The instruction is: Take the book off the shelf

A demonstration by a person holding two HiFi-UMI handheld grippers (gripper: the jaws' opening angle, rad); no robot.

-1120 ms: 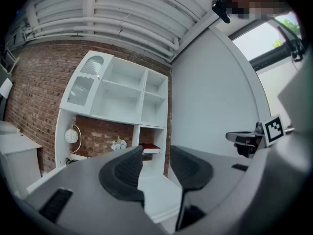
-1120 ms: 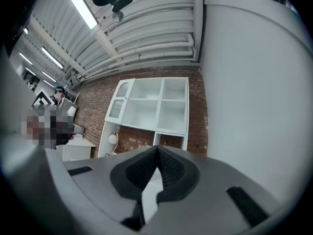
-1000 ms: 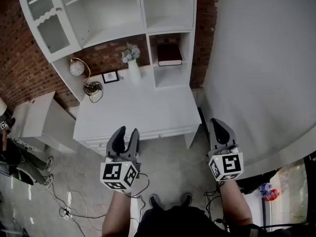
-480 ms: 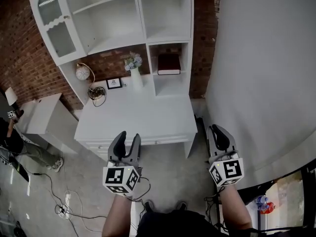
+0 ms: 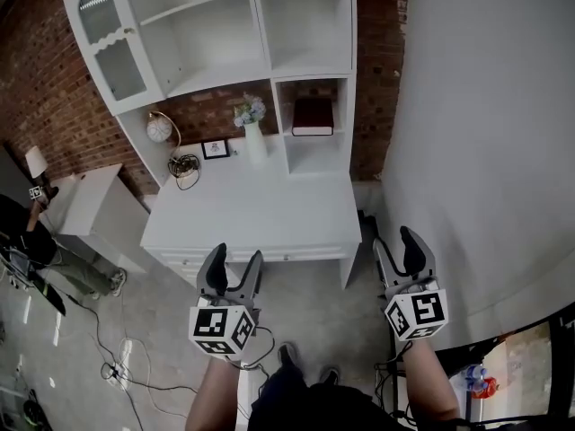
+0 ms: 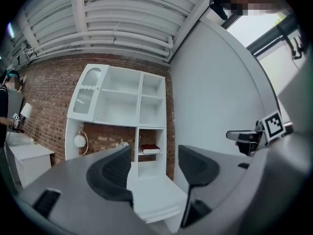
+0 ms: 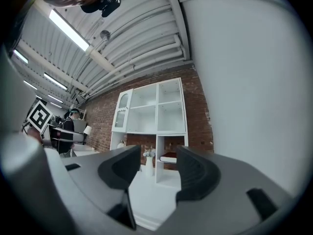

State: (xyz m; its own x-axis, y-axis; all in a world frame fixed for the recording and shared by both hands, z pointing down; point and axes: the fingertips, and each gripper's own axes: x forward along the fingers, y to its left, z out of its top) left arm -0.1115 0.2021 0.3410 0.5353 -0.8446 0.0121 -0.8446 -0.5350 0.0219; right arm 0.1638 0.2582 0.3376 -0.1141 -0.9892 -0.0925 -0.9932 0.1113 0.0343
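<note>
A dark red book (image 5: 312, 115) lies flat on the shelf in the right-hand cubby of the white hutch (image 5: 225, 43); it also shows small and far off as the book (image 6: 150, 149) and the book (image 7: 169, 157) in the gripper views. My left gripper (image 5: 235, 272) (image 6: 154, 168) hangs in front of the desk over the floor, its jaws opening with nothing between them. My right gripper (image 5: 397, 254) (image 7: 159, 168) is off the desk's right corner, jaws also opening and empty. Both are well short of the book.
On the white desk (image 5: 252, 209) stand a white vase with flowers (image 5: 255, 137), a small picture frame (image 5: 215, 149), a round clock (image 5: 159, 129) and a coil of cable (image 5: 184, 164). A curved pale wall (image 5: 485, 133) rises at right. A low white cabinet (image 5: 85, 209) and a person (image 5: 31, 250) are at left.
The right gripper's jaws went from shut to wide apart. The left gripper's jaws spread wider. Both grippers stay low in front of the desk.
</note>
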